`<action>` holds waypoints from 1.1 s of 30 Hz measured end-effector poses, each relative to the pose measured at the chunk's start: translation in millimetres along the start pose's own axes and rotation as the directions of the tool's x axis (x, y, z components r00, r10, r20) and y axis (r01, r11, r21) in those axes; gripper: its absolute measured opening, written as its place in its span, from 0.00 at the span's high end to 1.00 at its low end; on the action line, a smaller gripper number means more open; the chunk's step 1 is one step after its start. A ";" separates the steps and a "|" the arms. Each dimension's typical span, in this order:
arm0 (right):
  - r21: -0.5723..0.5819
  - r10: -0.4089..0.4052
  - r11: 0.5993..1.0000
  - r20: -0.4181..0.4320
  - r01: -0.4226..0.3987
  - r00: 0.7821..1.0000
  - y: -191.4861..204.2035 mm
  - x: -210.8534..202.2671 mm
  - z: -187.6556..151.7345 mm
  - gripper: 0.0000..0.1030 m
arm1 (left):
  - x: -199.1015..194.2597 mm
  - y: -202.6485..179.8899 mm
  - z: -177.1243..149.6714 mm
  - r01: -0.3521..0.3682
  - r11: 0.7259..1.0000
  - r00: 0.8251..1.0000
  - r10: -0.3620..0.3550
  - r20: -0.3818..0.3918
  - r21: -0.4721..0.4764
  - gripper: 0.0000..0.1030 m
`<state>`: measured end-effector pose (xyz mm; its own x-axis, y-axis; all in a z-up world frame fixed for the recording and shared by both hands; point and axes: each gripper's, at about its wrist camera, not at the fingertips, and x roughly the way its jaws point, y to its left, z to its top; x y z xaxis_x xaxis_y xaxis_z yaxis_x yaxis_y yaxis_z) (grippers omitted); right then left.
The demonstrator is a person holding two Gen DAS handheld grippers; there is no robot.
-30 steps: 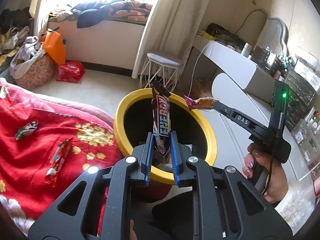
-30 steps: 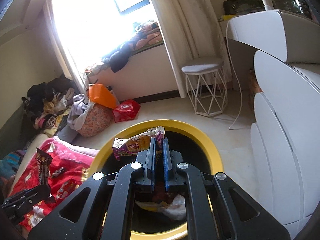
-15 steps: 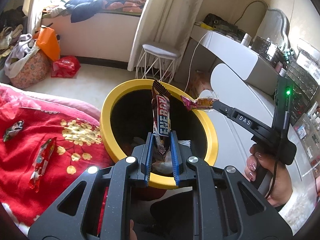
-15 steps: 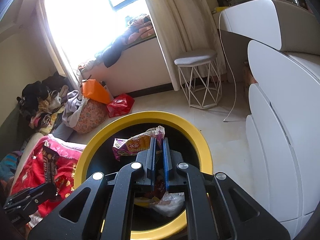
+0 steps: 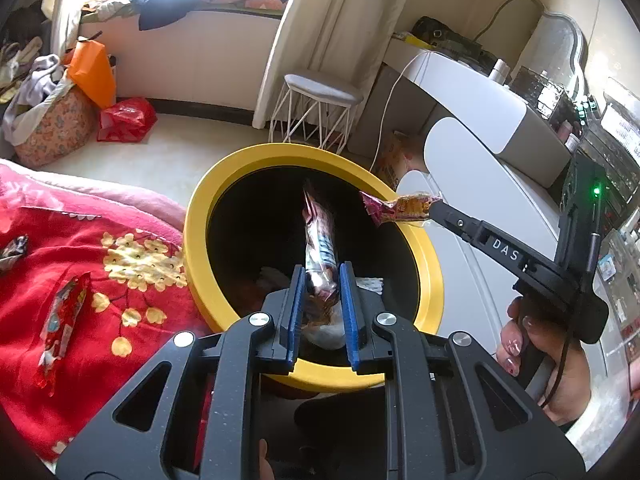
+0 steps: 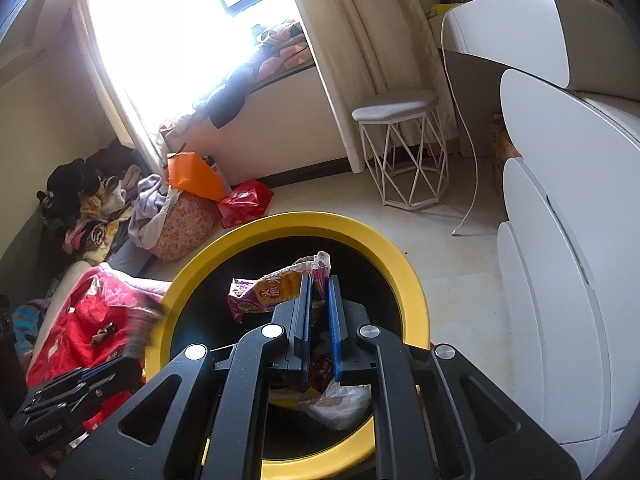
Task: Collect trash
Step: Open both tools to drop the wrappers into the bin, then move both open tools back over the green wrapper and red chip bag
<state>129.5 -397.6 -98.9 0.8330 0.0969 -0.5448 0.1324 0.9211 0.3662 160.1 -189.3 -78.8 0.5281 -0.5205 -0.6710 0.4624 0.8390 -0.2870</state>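
A yellow-rimmed black trash bin [image 5: 192, 240] stands beside the bed; it also shows in the right wrist view [image 6: 416, 304]. My left gripper [image 5: 320, 280] is over the bin with its jaws parted, and the energy bar wrapper [image 5: 318, 240] is blurred between them, tipping into the bin. My right gripper [image 6: 319, 292] is shut on a purple and orange snack bag [image 6: 272, 288] over the bin; that bag also shows in the left wrist view [image 5: 400, 208]. Two more wrappers lie on the red blanket, one long [image 5: 60, 320] and one dark [image 5: 12, 246].
Crumpled trash [image 6: 340, 400] lies inside the bin. A white wire stool [image 5: 320, 108] stands behind it. A white cabinet [image 6: 560, 240] is close on the right. Bags and clothes [image 5: 52, 116] are piled near the window wall.
My left gripper's jaws have opened and the energy bar wrapper has slipped and tilted down toward the bin. Both grippers have moved further over the bin.
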 end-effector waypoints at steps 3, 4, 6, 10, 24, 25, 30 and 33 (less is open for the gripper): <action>0.001 0.003 1.000 0.000 -0.003 1.000 0.2 -0.2 -0.2 0.83 | 2.4 0.0 3.2 -0.001 1.000 1.000 0.001 -0.001 0.001 0.86; 0.002 0.004 1.000 0.003 -0.004 1.000 0.7 -1.0 -0.5 0.79 | 2.5 -0.7 3.9 -0.002 1.000 1.000 0.002 0.000 0.002 0.80; 0.003 0.009 1.000 0.007 -0.009 1.000 1.4 -2.2 -0.2 0.74 | 1.4 -1.8 5.7 -0.005 1.000 1.000 0.005 0.007 0.001 0.69; 0.008 0.010 1.000 0.017 -0.011 1.000 2.0 -4.9 0.4 0.65 | -6.9 -2.4 7.3 -0.014 1.000 0.999 0.014 0.030 0.004 0.50; 0.005 0.032 0.999 0.069 -0.032 0.997 16.7 -21.2 4.8 0.32 | -52.0 19.0 5.3 -0.109 0.993 0.985 0.115 0.132 -0.050 0.10; 0.003 0.036 0.999 0.072 -0.036 0.997 19.3 -22.3 5.4 0.30 | -56.8 21.8 4.5 -0.120 0.991 0.982 0.127 0.141 -0.056 0.10; -0.026 0.064 0.998 0.082 -0.062 0.995 36.3 -27.5 7.4 0.26 | -74.9 35.1 2.7 -0.153 0.984 0.971 0.167 0.172 -0.091 0.10; -0.051 0.079 0.996 0.082 -0.075 0.993 47.7 -29.2 7.0 0.24 | -84.6 43.5 1.3 -0.169 0.979 0.964 0.188 0.189 -0.113 0.10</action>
<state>115.3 -359.2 -60.2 0.8823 0.1383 -0.4499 0.0416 0.9292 0.3673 136.5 -109.0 -33.6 0.7303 -0.3742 -0.5715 0.2834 0.9272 -0.2449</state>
